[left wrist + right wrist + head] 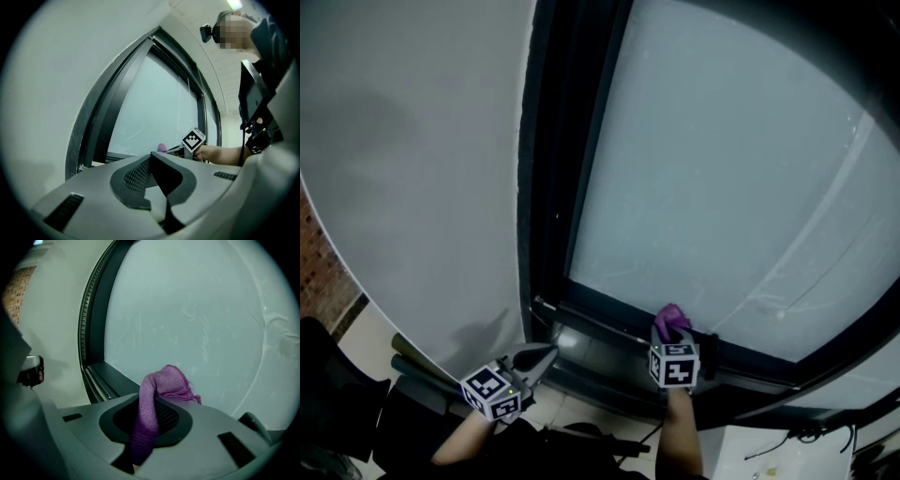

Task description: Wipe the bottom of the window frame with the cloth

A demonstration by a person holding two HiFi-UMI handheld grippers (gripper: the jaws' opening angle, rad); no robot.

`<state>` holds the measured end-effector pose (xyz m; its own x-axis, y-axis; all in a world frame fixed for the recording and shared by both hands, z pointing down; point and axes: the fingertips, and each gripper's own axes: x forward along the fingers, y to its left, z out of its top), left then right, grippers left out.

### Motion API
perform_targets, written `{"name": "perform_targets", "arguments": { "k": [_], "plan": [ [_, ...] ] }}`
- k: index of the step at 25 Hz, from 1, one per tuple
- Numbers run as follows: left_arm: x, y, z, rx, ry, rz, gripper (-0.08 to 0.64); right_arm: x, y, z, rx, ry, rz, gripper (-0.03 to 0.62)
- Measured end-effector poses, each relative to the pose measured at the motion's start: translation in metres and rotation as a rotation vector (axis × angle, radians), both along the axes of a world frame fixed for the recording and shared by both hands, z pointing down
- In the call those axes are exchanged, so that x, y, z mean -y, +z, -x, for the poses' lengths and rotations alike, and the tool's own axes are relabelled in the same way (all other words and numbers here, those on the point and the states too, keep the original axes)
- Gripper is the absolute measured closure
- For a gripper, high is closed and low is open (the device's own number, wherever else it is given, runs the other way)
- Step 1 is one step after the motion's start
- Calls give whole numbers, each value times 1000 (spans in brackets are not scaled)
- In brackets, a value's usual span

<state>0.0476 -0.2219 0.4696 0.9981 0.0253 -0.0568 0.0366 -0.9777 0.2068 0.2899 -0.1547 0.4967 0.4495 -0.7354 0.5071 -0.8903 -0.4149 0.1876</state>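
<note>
- Pale wall (412,141) fills the left side, and next to it a dark window frame (546,187) surrounds a frosted glass pane (722,169).
- Low at the far left, a patch of brick (319,272) shows past the wall's edge.
- Clenched on a purple cloth (671,319), the right tool (669,335) points at the foot of the glass. In the right gripper view the cloth runs up between the two jaws and bunches over their tips.
- That cloth sits at the bottom rail (600,322) of the window frame, where rail meets glass, to the right of the lower left corner. Whether it presses on the rail cannot be told.
- Closed with nothing between its jaws, the left tool (542,356) aims its tips at that lower left corner, near the frame and apart from the right tool.
</note>
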Motion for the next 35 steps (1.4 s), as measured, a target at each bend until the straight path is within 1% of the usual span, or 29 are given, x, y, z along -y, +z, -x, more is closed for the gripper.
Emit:
{"name": "perform_targets", "arguments": {
  "k": [7, 11, 28, 33, 35],
  "plan": [
    [-3, -6, -13, -4, 2, -15, 568, 10, 0, 8, 11, -76, 16, 523],
    [-4, -7, -12, 3, -5, -16, 568, 18, 1, 14, 16, -115, 24, 523],
    [9, -4, 17, -2, -116, -9, 568, 61, 3, 49, 6, -271, 70, 523],
    [14, -4, 28, -1, -152, -10, 568, 72, 5, 58, -36, -315, 111, 523],
    [15, -4, 32, 3, -166, -10, 568, 76, 8, 60, -33, -325, 124, 523]
  ]
}}
